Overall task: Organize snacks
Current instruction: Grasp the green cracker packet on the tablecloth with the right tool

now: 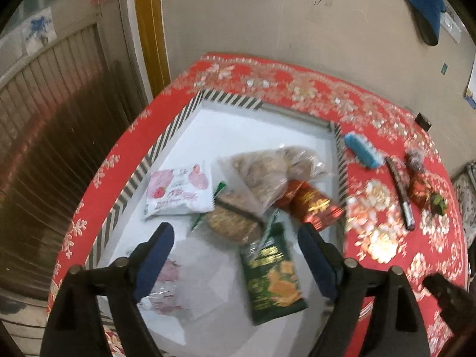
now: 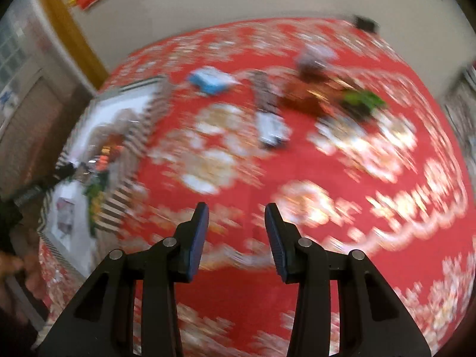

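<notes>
**Snacks go in the tray, a few still wait on the cloth**

The left gripper (image 1: 235, 255) is wide open and holds nothing. It hangs over the tray (image 1: 178, 125), which has a striped rim and a white floor. A green bag (image 1: 272, 270) lies right under it, between the two fingers (image 1: 154, 255) but not touched by them.

Past the green bag, toward 12 o'clock, are more snacks in the tray: a cookie pack (image 1: 232, 223), a big clear bag (image 1: 267, 172) of round brown bites, a pink and white pouch (image 1: 178, 193) at 10 o'clock, and a shiny red pack (image 1: 312, 205) at 1 o'clock by the rim. A thin clear wrapper (image 1: 175, 279) lies at 8 o'clock.

The right gripper (image 2: 236, 238) is open only a little, and it is empty too. It is over the red flowery cloth (image 2: 297, 297). This view is very blurry, so the things ahead are hard to name. At 12 o'clock there looks to be a small silver pack (image 2: 272, 129), with a blue pack (image 2: 212, 81) at 11 o'clock and something green (image 2: 363, 101) at 1 o'clock.

These snacks are all light and soft. The bags crinkle and may slip, and the bites inside can break if squeezed hard. It is best to pinch a bag at its flat sealed edge or across its narrow side, gently.
</notes>
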`<state>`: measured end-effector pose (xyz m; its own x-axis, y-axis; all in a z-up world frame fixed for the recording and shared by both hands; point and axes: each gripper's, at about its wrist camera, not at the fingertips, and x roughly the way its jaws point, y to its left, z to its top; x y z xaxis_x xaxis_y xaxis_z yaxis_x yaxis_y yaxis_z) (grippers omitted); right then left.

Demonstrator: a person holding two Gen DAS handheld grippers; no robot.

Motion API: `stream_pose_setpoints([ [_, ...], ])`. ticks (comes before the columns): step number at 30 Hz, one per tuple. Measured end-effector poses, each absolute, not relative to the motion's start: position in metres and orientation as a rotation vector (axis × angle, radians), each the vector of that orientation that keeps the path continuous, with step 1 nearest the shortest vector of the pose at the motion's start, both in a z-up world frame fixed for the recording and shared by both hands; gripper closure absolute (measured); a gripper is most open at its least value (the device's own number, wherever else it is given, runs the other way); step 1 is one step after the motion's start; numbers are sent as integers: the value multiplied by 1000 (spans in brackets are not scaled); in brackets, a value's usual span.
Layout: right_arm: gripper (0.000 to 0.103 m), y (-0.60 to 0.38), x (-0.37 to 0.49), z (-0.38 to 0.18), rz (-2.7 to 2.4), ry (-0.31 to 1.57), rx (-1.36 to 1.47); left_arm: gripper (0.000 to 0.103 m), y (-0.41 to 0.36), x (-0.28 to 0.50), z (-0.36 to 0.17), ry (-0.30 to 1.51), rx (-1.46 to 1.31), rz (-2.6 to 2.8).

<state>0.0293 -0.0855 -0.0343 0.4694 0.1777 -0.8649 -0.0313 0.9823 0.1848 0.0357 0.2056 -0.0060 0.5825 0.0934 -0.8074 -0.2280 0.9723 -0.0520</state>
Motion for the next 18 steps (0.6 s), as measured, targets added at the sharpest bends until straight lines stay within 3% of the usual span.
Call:
stream_pose_setpoints([
  [7, 64, -157, 9, -44, 29, 1090, 249, 11, 146, 42, 10, 888, -114, 71],
  [18, 64, -212, 37, -33, 20, 1053, 311, 11, 37, 22, -34, 1085, 41, -241],
])
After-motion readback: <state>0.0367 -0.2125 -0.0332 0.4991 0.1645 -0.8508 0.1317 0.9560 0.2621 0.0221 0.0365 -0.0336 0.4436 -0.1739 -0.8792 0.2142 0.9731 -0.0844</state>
